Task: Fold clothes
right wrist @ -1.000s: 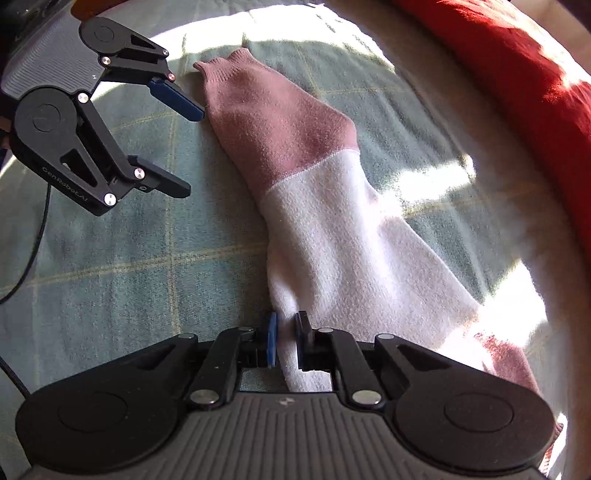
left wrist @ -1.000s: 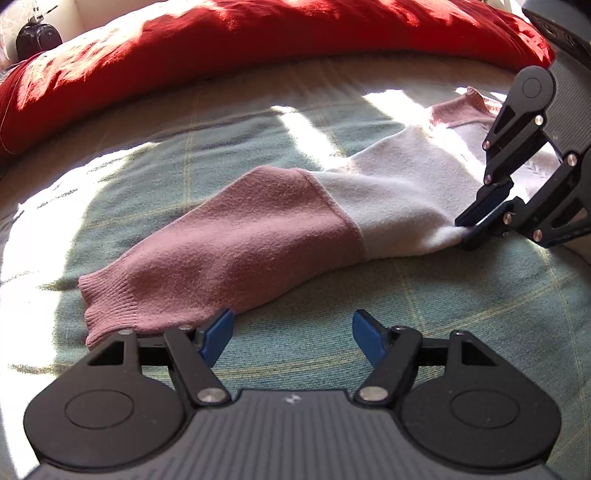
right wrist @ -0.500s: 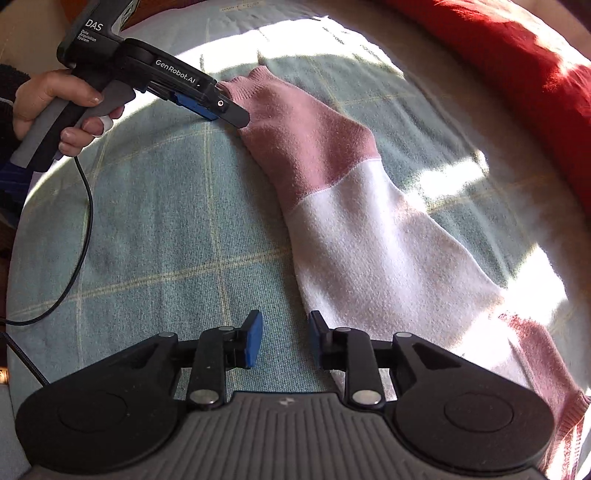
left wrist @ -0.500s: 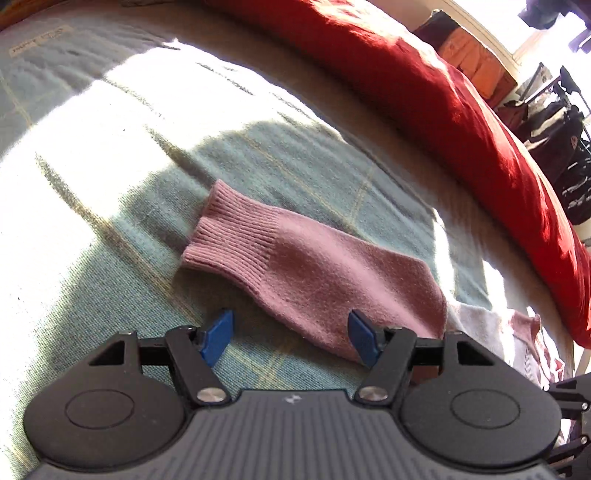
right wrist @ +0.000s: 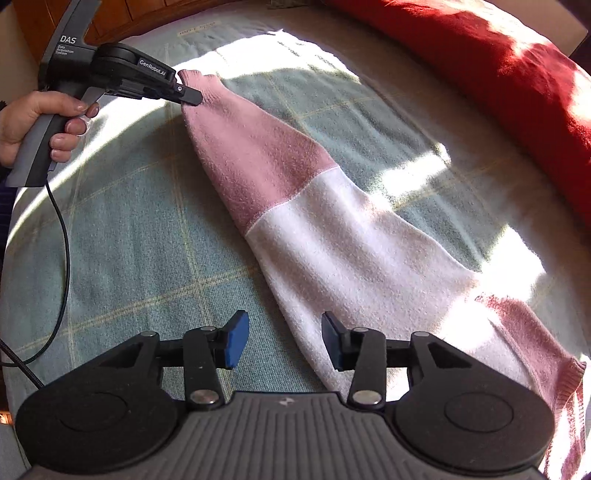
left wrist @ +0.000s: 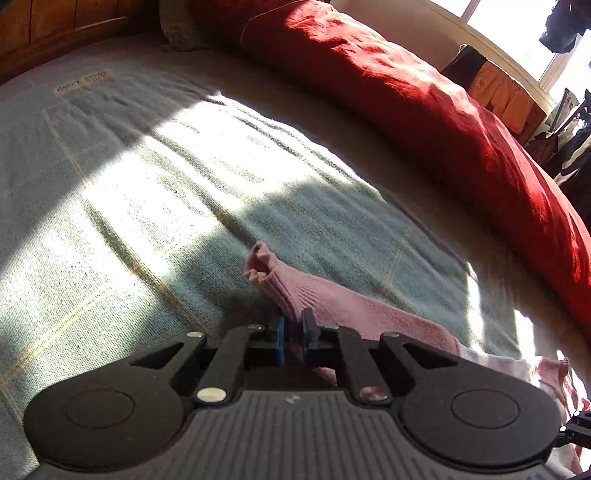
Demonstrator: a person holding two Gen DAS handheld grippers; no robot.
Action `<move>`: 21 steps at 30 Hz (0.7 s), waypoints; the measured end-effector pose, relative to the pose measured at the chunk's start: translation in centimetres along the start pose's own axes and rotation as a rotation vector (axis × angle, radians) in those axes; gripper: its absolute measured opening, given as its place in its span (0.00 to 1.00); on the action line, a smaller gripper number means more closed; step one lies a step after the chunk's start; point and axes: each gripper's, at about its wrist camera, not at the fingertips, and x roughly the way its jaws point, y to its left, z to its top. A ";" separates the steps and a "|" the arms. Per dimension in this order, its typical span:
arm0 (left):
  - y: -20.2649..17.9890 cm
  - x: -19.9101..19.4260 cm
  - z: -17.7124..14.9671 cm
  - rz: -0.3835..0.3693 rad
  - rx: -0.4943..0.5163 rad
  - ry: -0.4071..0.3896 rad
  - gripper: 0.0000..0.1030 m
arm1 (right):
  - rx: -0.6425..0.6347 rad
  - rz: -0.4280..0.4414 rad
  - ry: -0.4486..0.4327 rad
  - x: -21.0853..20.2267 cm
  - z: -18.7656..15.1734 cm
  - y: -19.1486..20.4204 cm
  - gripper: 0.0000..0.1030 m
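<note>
A pink and white knitted sleeve point(right wrist: 332, 240) lies stretched across the green checked blanket point(right wrist: 129, 240). At its far pink end, my left gripper point(right wrist: 188, 96) is closing its jaws on the ribbed cuff. The left wrist view shows the pink cuff point(left wrist: 266, 273) bunched and standing up just beyond my left gripper point(left wrist: 291, 332), with pink fabric pinched between the blue pads. My right gripper point(right wrist: 284, 343) is opening its jaws over the sleeve's white part. The sleeve's edge lies between the pads, close to the right one, and neither pad presses on it.
A red duvet point(right wrist: 498, 55) runs along the far side of the bed. A person's hand point(right wrist: 22, 122) holds the left gripper's handle, and a black cable point(right wrist: 62, 229) trails from it over the blanket. Wooden furniture point(left wrist: 55, 29) and hanging clothes point(left wrist: 517, 96) stand beyond the bed.
My left gripper rolled, swung to the pink cuff and closed on it, bunching the fabric. My right gripper let go of the white part and spread its jaws.
</note>
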 end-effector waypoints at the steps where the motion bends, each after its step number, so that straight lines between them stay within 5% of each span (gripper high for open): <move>1: 0.2 0.0 -0.1 0.010 0.010 0.014 0.14 | 0.031 -0.020 -0.006 0.6 0.3 -0.4 0.61; 7: -0.2 -1.3 -0.9 0.061 0.098 0.019 0.29 | 0.208 -0.060 -0.070 6.0 2.9 -1.2 0.73; 9: -1.4 -1.9 -1.0 0.058 0.178 0.002 0.39 | 0.241 -0.016 -0.118 7.2 4.2 -0.8 0.91; 14: -4.7 -2.3 -0.7 -0.020 0.359 -0.029 0.50 | 0.322 0.091 -0.177 5.6 5.1 -1.1 0.93; 21: -9.9 1.2 -3.2 -0.129 0.592 -0.014 0.54 | 0.456 -0.275 -0.168 1.4 -0.9 -7.0 0.94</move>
